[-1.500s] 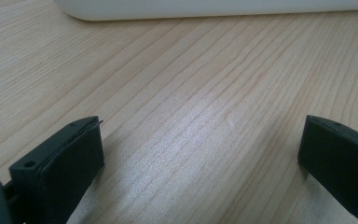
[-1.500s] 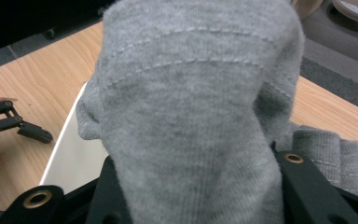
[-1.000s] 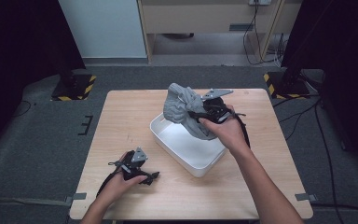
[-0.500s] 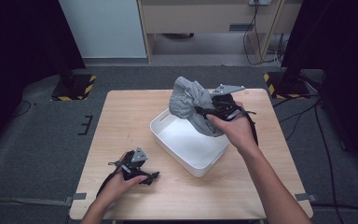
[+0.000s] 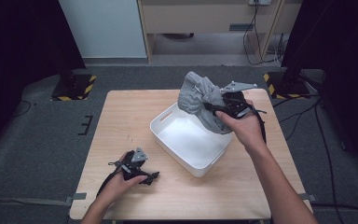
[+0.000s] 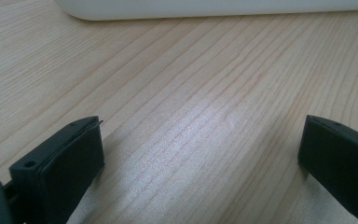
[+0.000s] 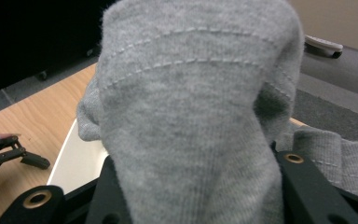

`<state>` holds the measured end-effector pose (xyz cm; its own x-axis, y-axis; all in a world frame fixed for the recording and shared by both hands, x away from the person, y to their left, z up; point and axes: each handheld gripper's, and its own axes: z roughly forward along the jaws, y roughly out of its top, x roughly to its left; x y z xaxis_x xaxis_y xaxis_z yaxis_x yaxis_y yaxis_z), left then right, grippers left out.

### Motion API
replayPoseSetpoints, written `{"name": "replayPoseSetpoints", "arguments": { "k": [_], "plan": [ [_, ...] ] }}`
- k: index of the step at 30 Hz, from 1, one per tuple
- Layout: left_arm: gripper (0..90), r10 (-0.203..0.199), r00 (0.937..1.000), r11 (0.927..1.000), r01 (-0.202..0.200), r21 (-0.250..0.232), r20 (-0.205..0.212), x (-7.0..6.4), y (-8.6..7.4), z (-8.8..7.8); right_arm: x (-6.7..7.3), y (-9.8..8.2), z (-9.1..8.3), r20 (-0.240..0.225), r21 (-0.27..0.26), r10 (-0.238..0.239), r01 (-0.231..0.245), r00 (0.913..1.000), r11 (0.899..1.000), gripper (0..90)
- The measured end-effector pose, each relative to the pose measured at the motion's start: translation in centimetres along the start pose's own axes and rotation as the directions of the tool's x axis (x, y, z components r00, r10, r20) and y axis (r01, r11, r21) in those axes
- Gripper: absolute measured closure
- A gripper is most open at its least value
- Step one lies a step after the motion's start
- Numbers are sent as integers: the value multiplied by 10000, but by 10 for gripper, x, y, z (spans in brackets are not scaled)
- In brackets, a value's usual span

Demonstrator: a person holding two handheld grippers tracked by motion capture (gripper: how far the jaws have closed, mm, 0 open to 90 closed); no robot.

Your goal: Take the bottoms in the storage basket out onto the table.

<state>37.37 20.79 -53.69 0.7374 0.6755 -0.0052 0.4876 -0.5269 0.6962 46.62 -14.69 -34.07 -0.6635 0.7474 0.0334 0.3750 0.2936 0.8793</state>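
We see the right gripper [image 5: 213, 108] clamped on a grey cloth [image 5: 200, 100], lifted above the far corner of the white tub [image 5: 189, 140]; the tub's inside lies bare. Our left gripper [image 5: 150, 177] rests on the table [image 5: 121, 116] near its front edge, jaws spread wide. Its own view shows wood grain and the tub's wall [image 6: 214, 8] ahead; the right gripper view shows cloth [image 7: 196, 121] bulging between the jaws.
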Motion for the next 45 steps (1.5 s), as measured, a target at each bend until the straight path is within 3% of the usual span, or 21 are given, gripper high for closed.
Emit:
{"name": "replayPoseSetpoints", "arguments": {
  "k": [22,35,45],
  "plan": [
    [0,-11,10000,10000,11,-9,7,0,0,0,-27,-7,-26,694,-194,326,-313,9971,9993,592],
    [0,-8,10000,10000,8,-8,7,0,0,0,-44,-21,-34,1165,-204,731,-713,9905,9973,590],
    [0,-17,10000,10000,17,-6,-2,0,0,0,-53,-25,-40,1537,-103,708,-700,9856,9975,590]
  ]
}}
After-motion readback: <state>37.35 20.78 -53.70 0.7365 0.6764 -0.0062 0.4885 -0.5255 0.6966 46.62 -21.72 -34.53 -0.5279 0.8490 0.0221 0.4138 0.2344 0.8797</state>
